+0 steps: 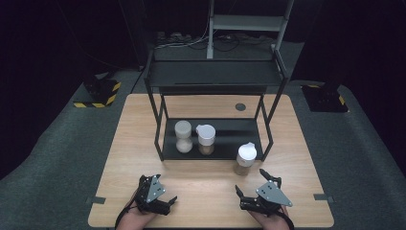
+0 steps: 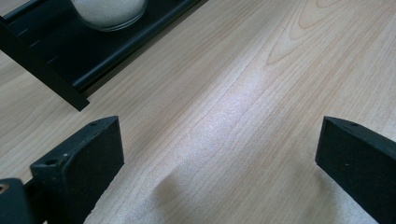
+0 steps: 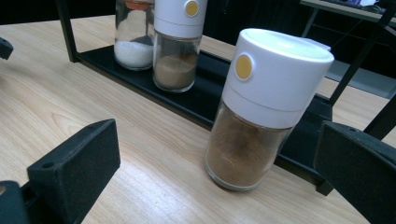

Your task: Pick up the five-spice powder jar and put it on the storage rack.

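A glass jar of brown powder (image 1: 245, 158) (image 3: 252, 140) with a white cap stands on the wooden table (image 1: 201, 191), just in front of the black rack's bottom shelf (image 1: 234, 132). On that shelf stand a jar of white grains (image 1: 183, 137) (image 3: 133, 44) (image 2: 109, 9) and a white-capped jar of tan powder (image 1: 206, 139) (image 3: 176, 51). My right gripper (image 1: 250, 181) (image 3: 217, 135) is open, a little short of the brown jar and pointing at it. My left gripper (image 1: 160, 190) (image 2: 219, 135) is open over bare wood near the front edge.
The black two-level rack (image 1: 215, 72) takes up the table's middle and back; its legs (image 1: 158, 143) stand at the shelf corners. A round grommet (image 1: 240, 107) sits at the back of the table. Dark floor surrounds the table.
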